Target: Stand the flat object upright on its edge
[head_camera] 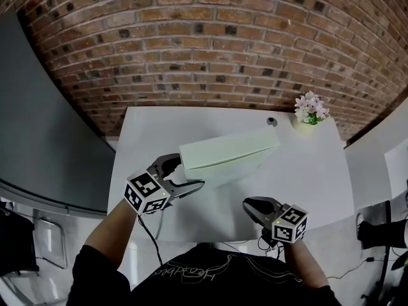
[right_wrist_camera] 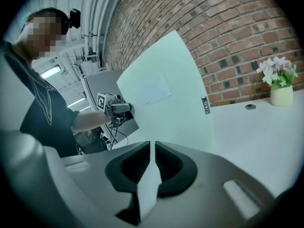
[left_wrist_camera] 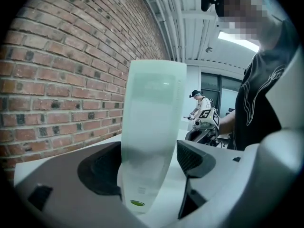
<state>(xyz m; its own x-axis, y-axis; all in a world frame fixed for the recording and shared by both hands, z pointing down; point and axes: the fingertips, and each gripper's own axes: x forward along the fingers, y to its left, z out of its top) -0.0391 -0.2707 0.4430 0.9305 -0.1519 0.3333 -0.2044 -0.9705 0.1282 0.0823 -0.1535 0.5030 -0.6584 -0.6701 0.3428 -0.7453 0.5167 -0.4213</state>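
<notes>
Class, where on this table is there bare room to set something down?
Bare table: the far-left strip behind the board, and the right side between vase and right gripper. Crowded: near-left, where the left gripper holds the board.

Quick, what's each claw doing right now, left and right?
Left claw: the pale green board stands between its jaws; whether it is clamped cannot be told.
Right claw: closed, holding nothing.

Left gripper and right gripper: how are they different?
The left gripper clamps the pale green box; the right gripper holds nothing, jaws nearly together. The left gripper is at the box's end; the right gripper sits apart from it, nearer the table's front edge. Both carry marker cubes.
</notes>
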